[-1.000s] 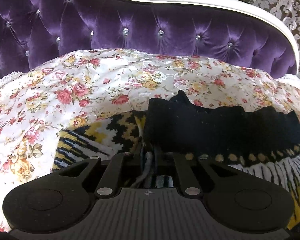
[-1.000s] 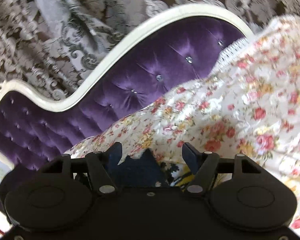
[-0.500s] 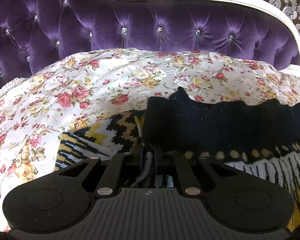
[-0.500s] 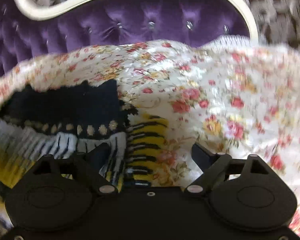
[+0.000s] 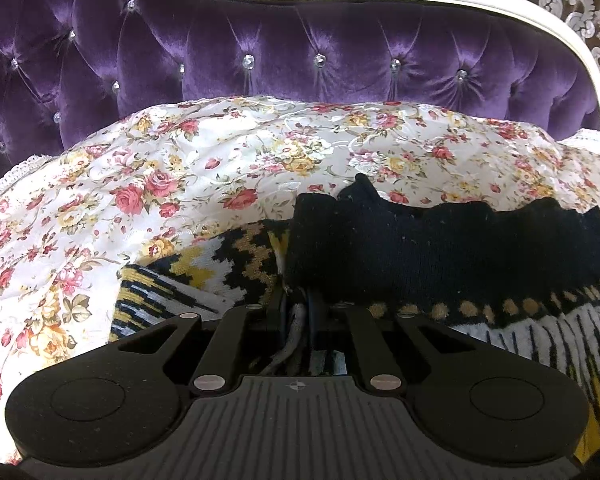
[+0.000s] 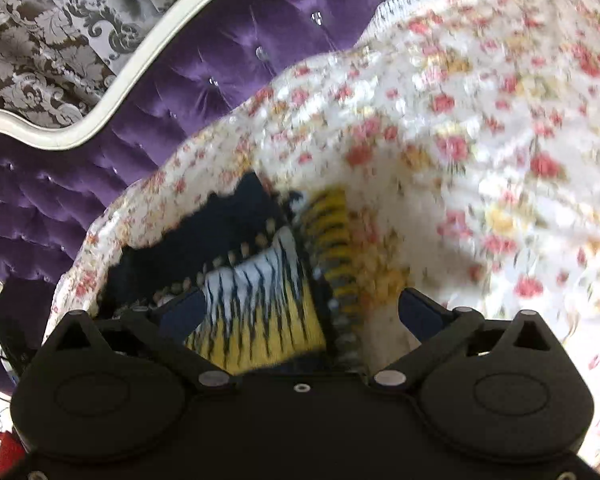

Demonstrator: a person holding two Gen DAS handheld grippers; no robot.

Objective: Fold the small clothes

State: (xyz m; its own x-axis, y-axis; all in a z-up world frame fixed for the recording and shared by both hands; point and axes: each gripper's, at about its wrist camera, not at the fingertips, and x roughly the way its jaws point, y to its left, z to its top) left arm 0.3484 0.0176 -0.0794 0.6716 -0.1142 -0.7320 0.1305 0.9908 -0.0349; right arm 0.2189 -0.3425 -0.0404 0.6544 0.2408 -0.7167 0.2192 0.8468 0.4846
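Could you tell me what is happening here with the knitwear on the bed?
A person with two handheld grippers is folding a small patterned knit garment on a floral bedspread. The left gripper is shut on the garment's edge. The right gripper is open over the other end, jaws just widened, pads pressing on nothing.

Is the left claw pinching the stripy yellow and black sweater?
Touching. In the left wrist view, the left claw is shut on a fold of the sweater, with knit bunched between its fingers.
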